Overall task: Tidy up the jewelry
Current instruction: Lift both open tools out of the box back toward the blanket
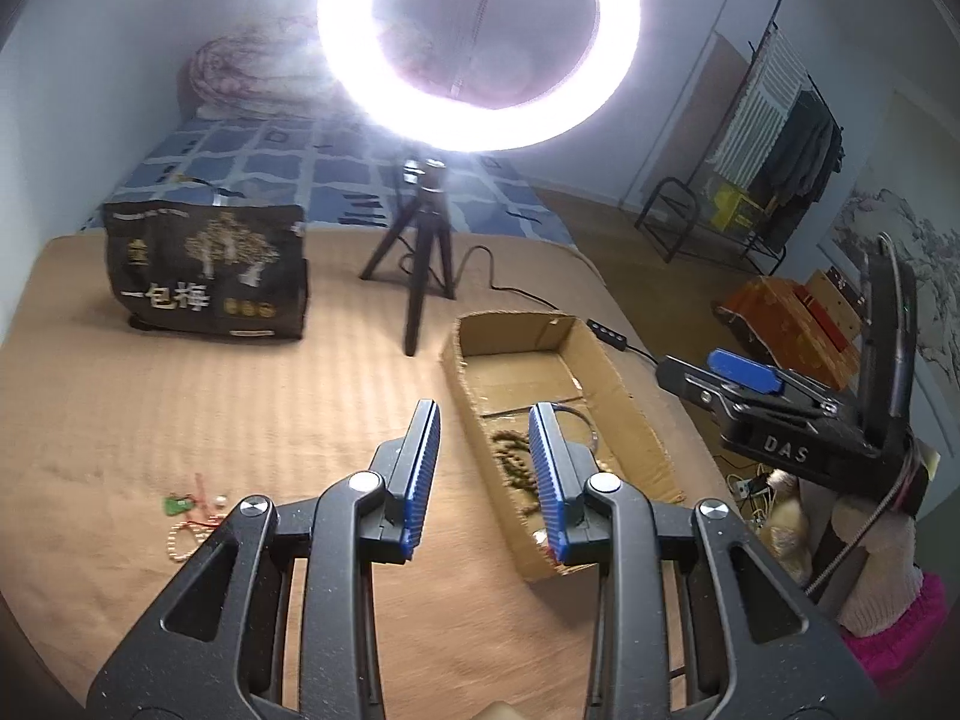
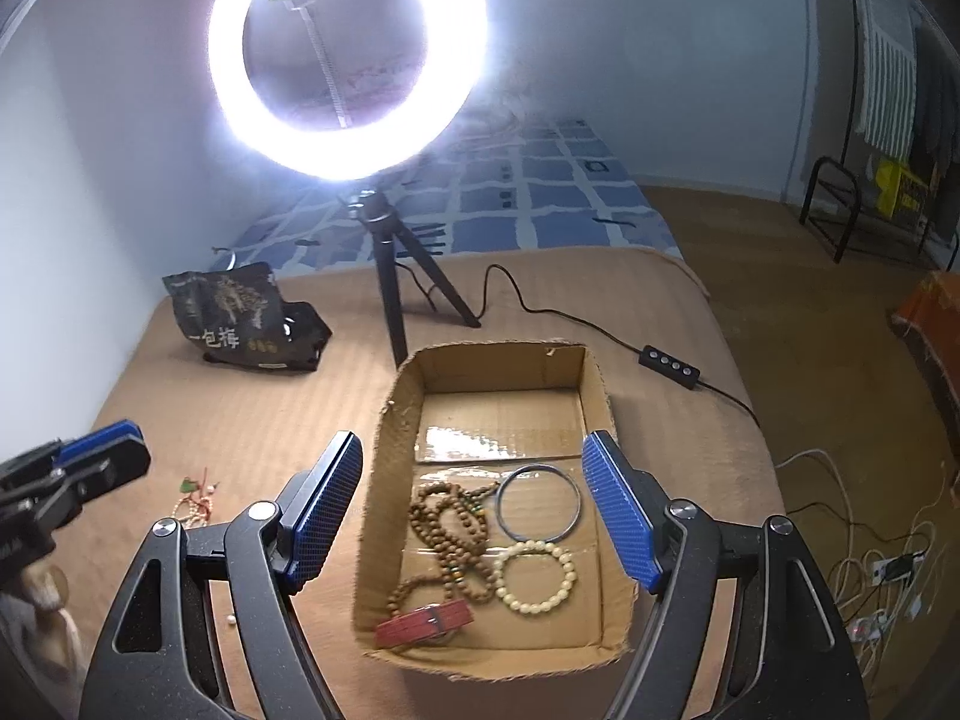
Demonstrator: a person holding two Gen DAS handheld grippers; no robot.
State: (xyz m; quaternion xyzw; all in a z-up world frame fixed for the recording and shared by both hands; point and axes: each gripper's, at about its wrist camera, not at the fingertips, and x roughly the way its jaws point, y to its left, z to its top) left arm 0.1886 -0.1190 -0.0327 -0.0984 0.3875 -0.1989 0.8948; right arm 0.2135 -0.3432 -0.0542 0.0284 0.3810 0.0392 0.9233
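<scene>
Hovering with both grippers empty, you look to be between pickups: most of the jewelry is already in the cardboard box (image 2: 390, 456), and a small tangle is left out on the tan cover (image 1: 180, 390).

Your right gripper (image 2: 474, 504) hangs over the box with its jaws spread wide, nothing between them. Beneath it lie a wooden bead strand (image 2: 447, 531), a thin metal bangle (image 2: 540, 501), a pale bead bracelet (image 2: 534, 577) and a red clip-like piece (image 2: 425, 621), all on the box floor near its closer end. Your left gripper (image 1: 486, 468) is also parted and empty, held above the cover just beside the box's left wall.

What remains is the loose cluster (image 1: 192, 516) to the left of your left gripper: a green pendant on red cord, touching or overlapping a pale beaded strand. A single small bead (image 2: 230, 619) appears to sit apart from it on the cover.

The likely next move is for your left gripper to swing left and down to that cluster. Cord and beads are thin and lie flat on soft fabric, so you would need to close low on them, and the strands may come up tangled together.

Farther back, the tripod (image 1: 414, 276) of the ring light (image 1: 480, 42) stands just beyond the box, its cable (image 2: 540, 306) and switch (image 2: 669, 367) trailing past the box's far corner. A dark snack bag (image 1: 207, 270) sits well to the left. None of these lies between you and the cluster.
</scene>
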